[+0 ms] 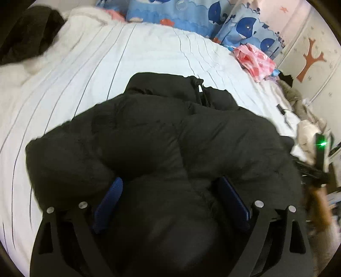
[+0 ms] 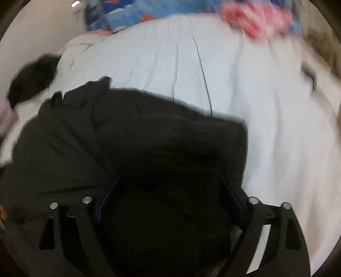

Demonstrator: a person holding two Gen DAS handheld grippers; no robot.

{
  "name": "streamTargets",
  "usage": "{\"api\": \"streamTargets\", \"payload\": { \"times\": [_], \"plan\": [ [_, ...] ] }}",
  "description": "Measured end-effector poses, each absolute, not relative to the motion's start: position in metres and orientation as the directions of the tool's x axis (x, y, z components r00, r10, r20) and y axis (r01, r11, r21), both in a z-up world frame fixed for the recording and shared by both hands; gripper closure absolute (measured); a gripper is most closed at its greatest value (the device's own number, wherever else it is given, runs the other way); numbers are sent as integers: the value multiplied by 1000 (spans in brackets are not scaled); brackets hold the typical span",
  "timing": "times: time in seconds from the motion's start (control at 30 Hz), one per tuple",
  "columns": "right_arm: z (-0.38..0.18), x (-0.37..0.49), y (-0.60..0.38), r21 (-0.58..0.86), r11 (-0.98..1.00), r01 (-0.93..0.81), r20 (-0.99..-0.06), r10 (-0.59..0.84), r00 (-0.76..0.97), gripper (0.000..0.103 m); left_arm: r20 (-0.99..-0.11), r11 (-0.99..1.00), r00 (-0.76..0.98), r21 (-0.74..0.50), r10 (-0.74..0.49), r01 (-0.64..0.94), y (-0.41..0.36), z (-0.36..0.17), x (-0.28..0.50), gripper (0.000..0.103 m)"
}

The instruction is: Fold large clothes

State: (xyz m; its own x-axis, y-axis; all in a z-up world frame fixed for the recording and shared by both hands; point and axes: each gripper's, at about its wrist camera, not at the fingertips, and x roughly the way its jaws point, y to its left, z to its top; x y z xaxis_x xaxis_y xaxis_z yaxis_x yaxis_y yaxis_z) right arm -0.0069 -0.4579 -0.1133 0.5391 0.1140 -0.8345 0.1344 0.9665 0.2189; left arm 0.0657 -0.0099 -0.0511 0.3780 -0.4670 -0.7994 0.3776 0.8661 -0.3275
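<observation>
Left gripper [image 1: 170,198]: blue ribbed pads stand wide apart, low in the left wrist frame. The puffy fabric of the black quilted down jacket [image 1: 162,136] bulges up between the pads and past them. I cannot see either pad pressing into it, so I read this gripper as apart, not clamped.

Right gripper [image 2: 170,191]: pads likewise spread wide, at the bottom centre of the right wrist frame, with dark jacket fabric filling the gap between them. The picture is blurred; no pinch is visible, so apart here too.

Jacket position: it lies on the bed, on the white bedspread with thin dark stripes [image 1: 149,49], and fills the lower half of both frames. In the left wrist view it is a compact, mounded bundle; a collar or hood with a drawstring shows at its upper edge, centre frame. In the right wrist view its right edge runs fairly straight, which suggests a fold line.

Progress, my judgement: the jacket looks already gathered into a bundle. The fold appears mostly done, and both grippers seem to be letting go or pressing it flat. Left to do: perhaps flatten and square it.

Further out: blue whale-print pillows [image 1: 213,15] at the top, a pink and white plastic bag [image 1: 255,57] at upper right, and another dark garment [image 1: 27,29] at upper left, possibly next.
</observation>
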Motion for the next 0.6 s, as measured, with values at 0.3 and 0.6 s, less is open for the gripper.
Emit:
{"api": "streamTargets", "payload": {
  "times": [0.3, 0.6],
  "plan": [
    [-61, -191, -521, 552, 833, 24, -713, 458, 531, 8, -678, 740, 296, -612, -673, 279, 171, -30, -32, 14],
    [-121, -315, -544, 868, 490, 76, -469, 762, 446, 7, -453, 455, 45, -879, -890, 144, 230, -119, -156, 8]
  ]
}}
